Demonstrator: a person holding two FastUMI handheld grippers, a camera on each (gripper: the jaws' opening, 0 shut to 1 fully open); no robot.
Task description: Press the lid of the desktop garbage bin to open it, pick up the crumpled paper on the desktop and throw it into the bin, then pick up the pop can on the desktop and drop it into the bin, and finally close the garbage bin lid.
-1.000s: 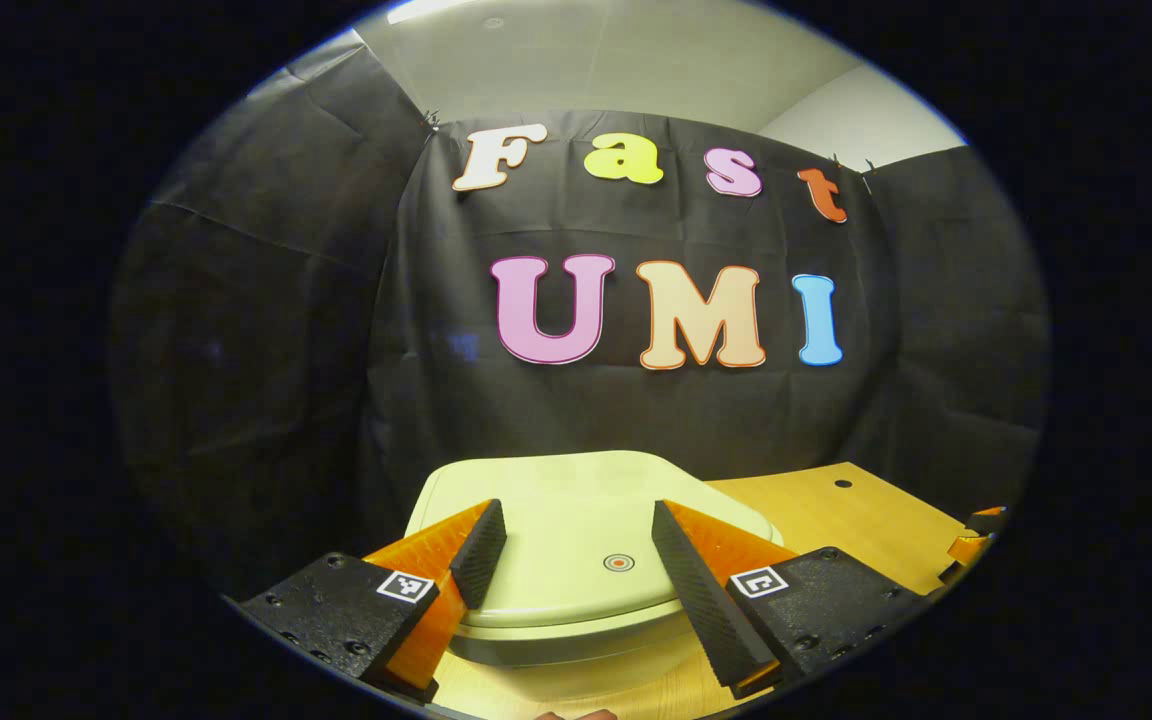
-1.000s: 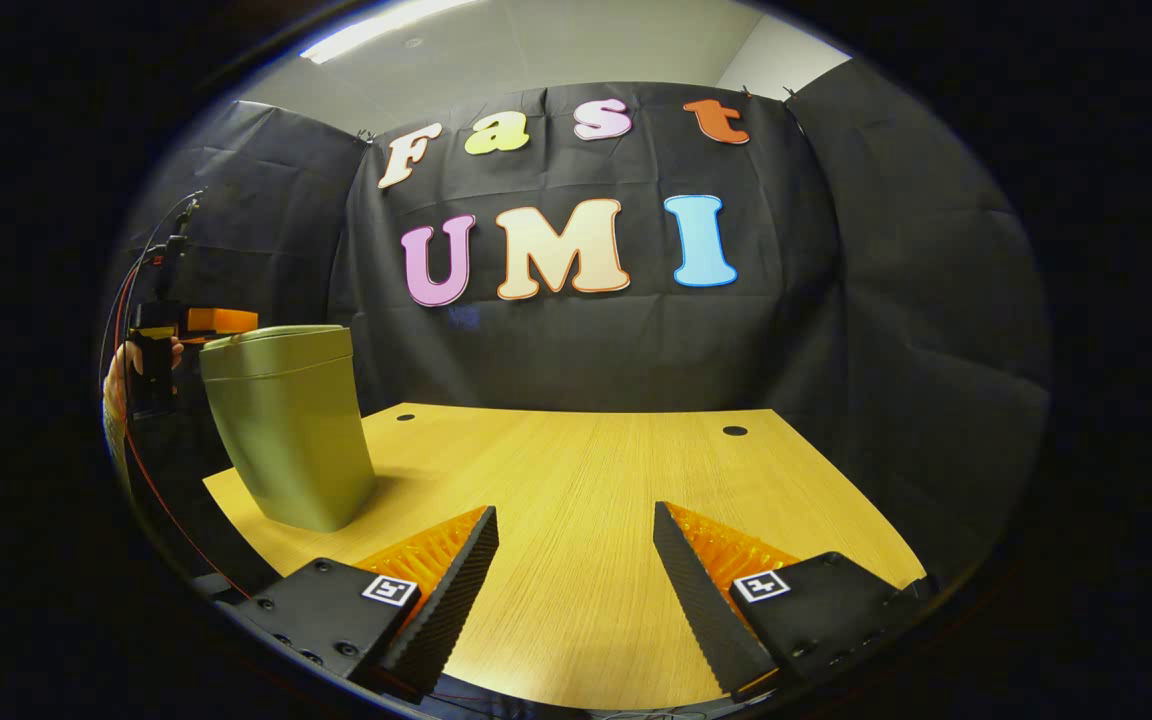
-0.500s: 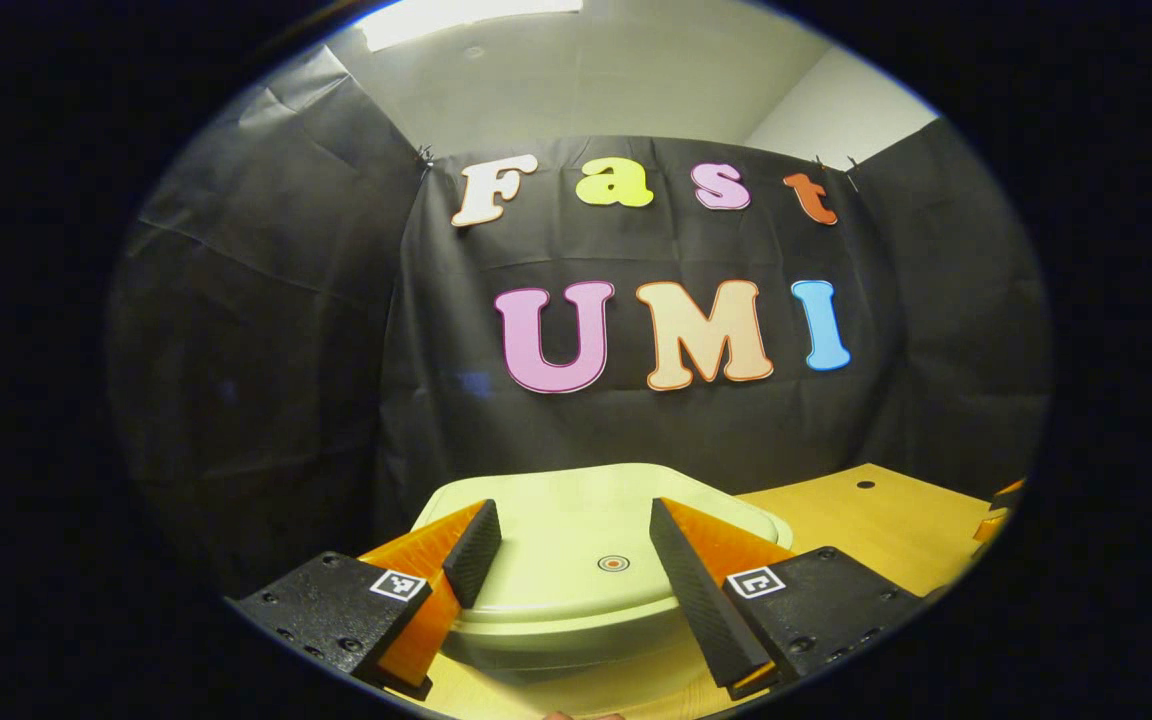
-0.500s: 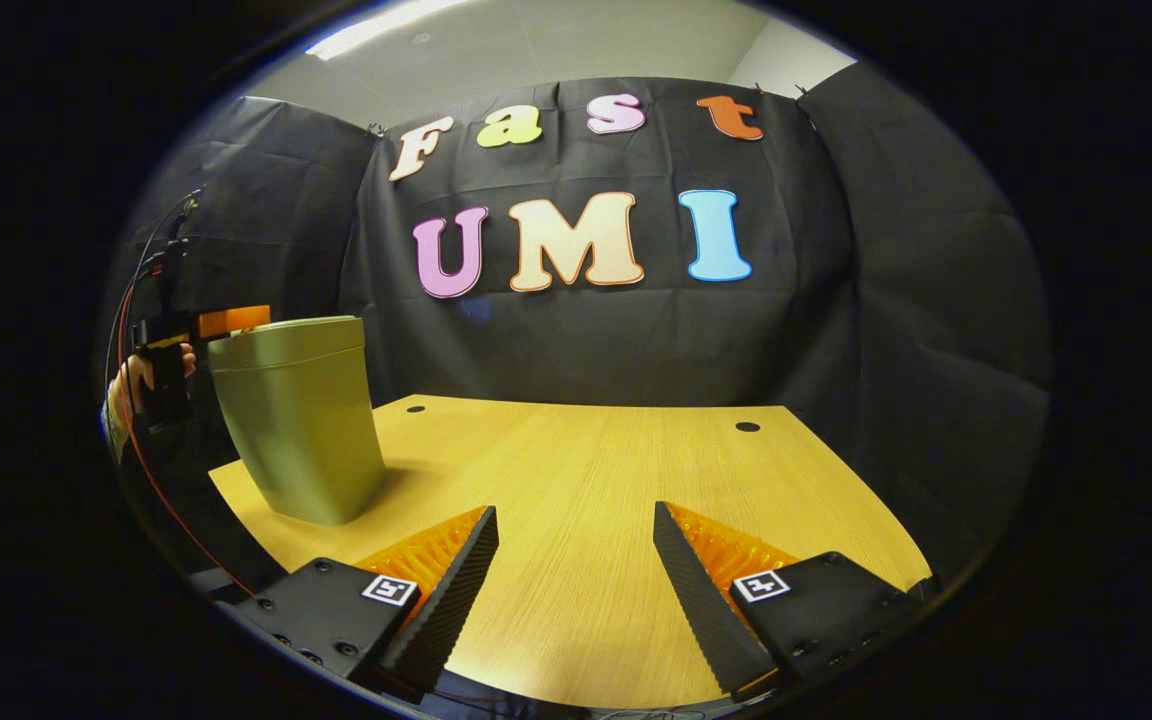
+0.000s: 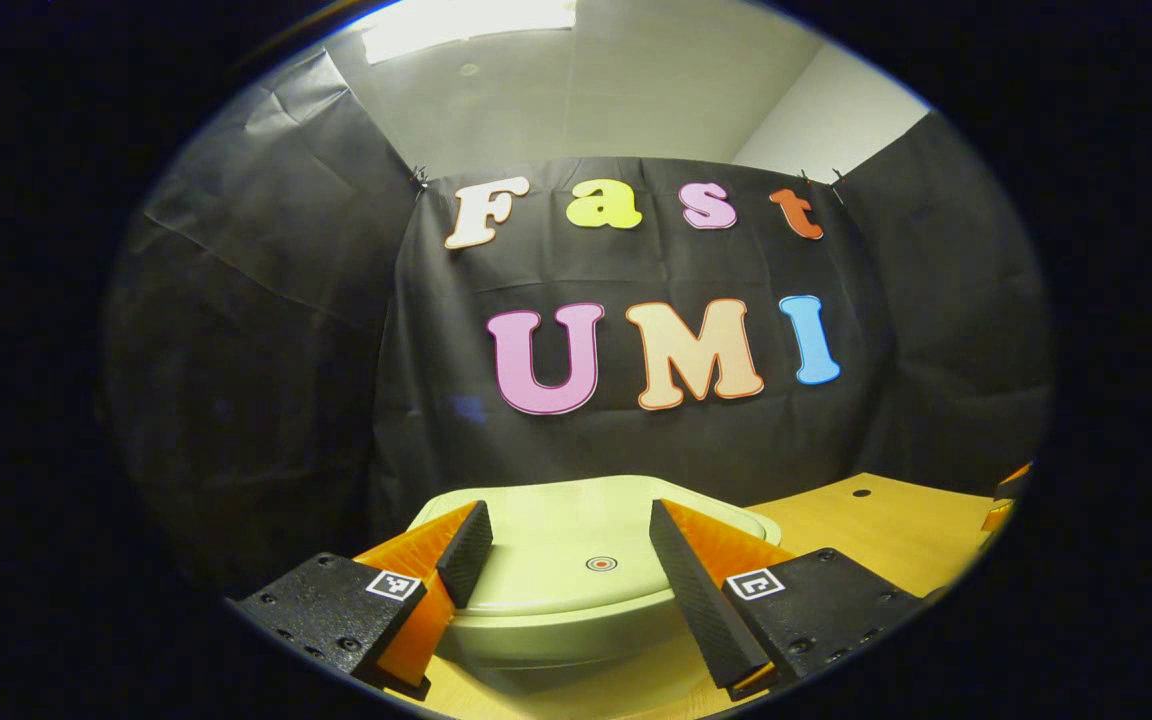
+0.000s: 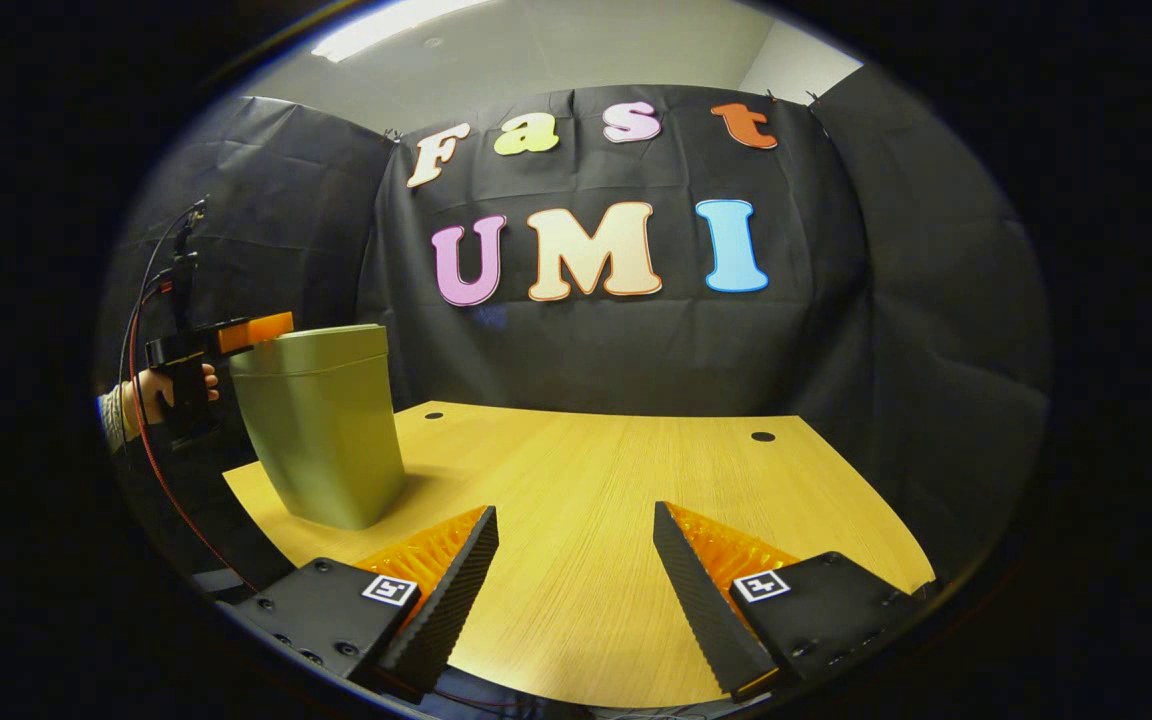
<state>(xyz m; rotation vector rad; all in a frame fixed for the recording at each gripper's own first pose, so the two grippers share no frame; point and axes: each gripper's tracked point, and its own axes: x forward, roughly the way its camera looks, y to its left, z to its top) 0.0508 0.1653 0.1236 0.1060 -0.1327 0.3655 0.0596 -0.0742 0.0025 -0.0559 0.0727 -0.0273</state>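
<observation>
Up and back comes the left gripper (image 5: 561,545) — in the left gripper view the bin lid (image 5: 576,560) sits lower and looks smaller than a second ago, with more of the ceiling showing above the booth wall. Its jaws are spread wide and pinching nothing, one finger to each side of the lid, hanging above it with the small round target mark (image 5: 601,564) between them. Whether either finger touches the lid, I cannot tell. That lid lies flat and closed on the garbage bin (image 6: 321,425).

Over to the right gripper view — the bin stands upright on the wooden bench (image 6: 596,500), near the bench's left edge, and it has drifted a little toward the middle of the view since the earlier frame. Just beyond the bin's far top edge, the left gripper shows again, held level with the lid by a hand (image 6: 171,390), a red cable (image 6: 141,440) trailing down from it.

The right gripper (image 6: 576,560) hovers well apart from the bin, to the bin's right and nearer the front of the bench. Its jaws are spread too, nothing between them but bare wood. Two small dark holes (image 6: 762,436) sit in the bench top on the side behind the bin, toward the wall.
</observation>
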